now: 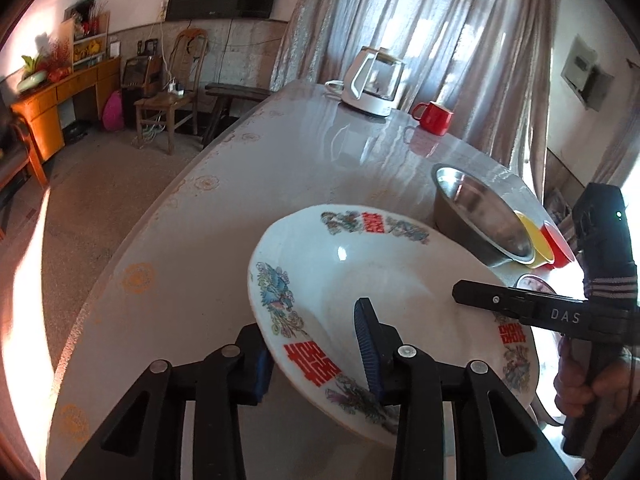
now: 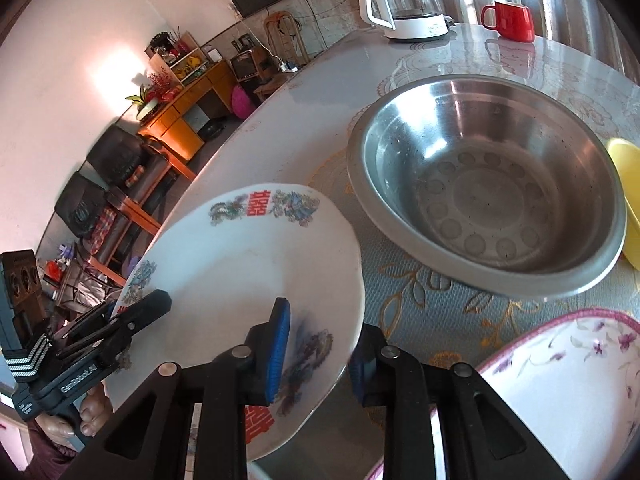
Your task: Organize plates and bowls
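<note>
Above the counter point(image 2: 328, 92) both the left gripper point(image 1: 320, 356) and the right gripper point(image 2: 316, 348) pinch the white plate's point(image 2: 248, 264) rim, probably to steady it.

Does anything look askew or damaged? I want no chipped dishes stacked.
No chips or spills show. The white plate with red characters is tilted, off the table, pinched at opposite rims by the left gripper and right gripper.

Each fisheye camera is riding close behind its own tool, looking steeply down across the tabletop point(image 1: 192, 216) toward the curtained window. Both are sharing the white painted shallow dish point(image 1: 360, 276) point(image 2: 256, 256) — seen from opposite rims — and the round steel basin point(image 1: 480, 216) point(image 2: 492, 184).
</note>
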